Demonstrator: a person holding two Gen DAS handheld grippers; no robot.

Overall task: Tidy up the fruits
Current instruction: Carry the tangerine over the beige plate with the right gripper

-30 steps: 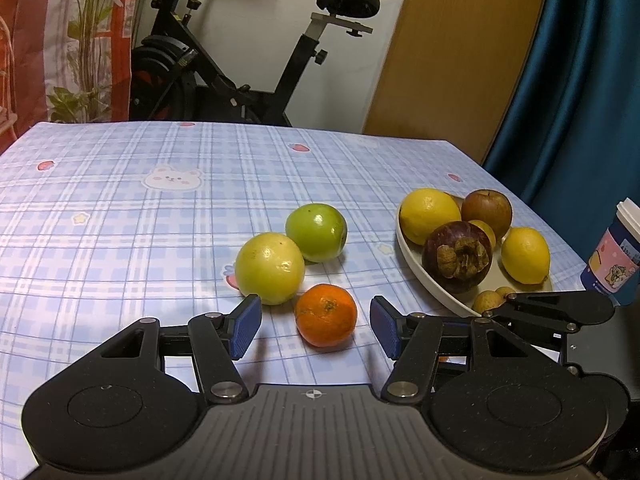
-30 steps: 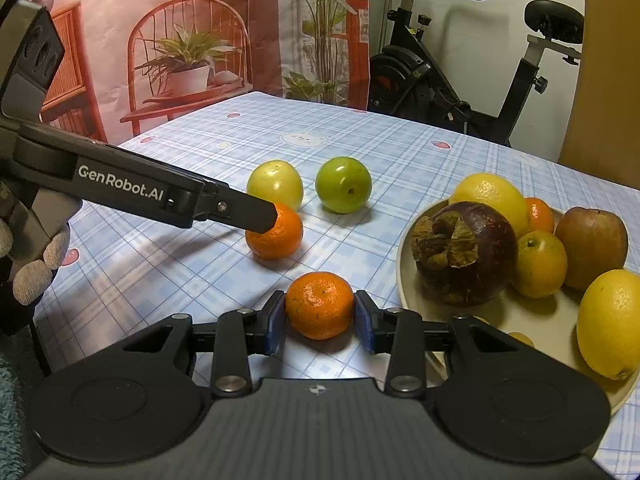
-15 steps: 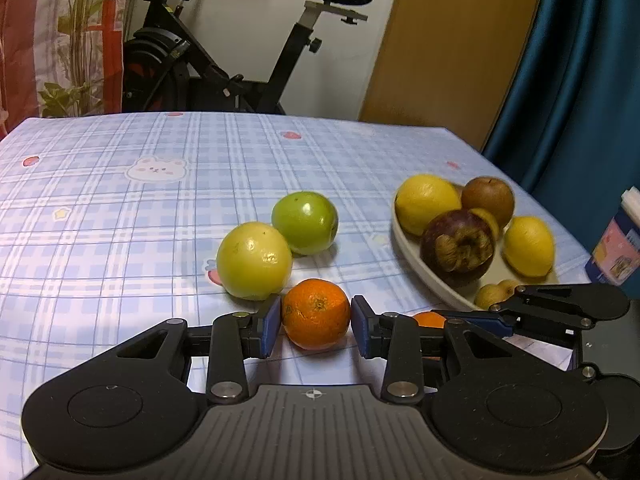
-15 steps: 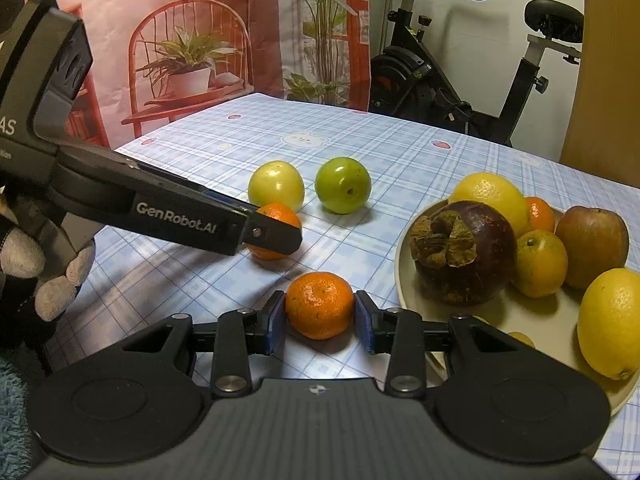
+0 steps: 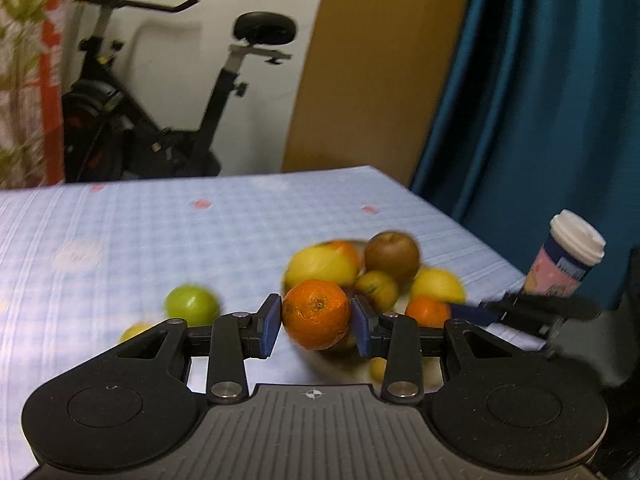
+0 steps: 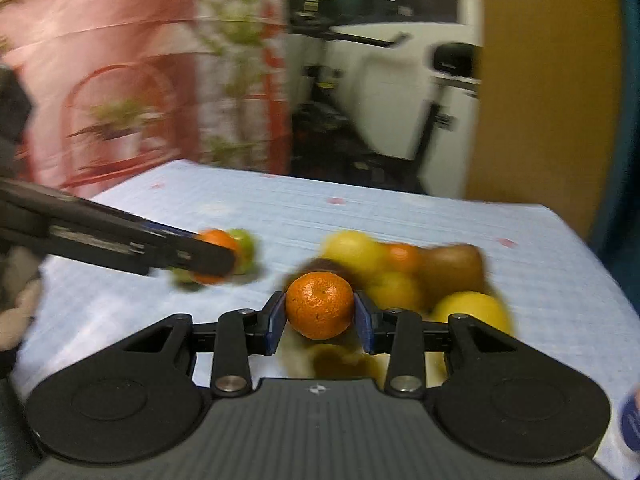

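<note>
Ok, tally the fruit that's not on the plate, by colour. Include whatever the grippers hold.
Orange: 2, the left mandarin in the left gripper and the right mandarin in the right gripper
Green: 1, the green fruit on the table
Yellow-green: 1, the yellow-green fruit, partly hidden
Total: 4
</note>
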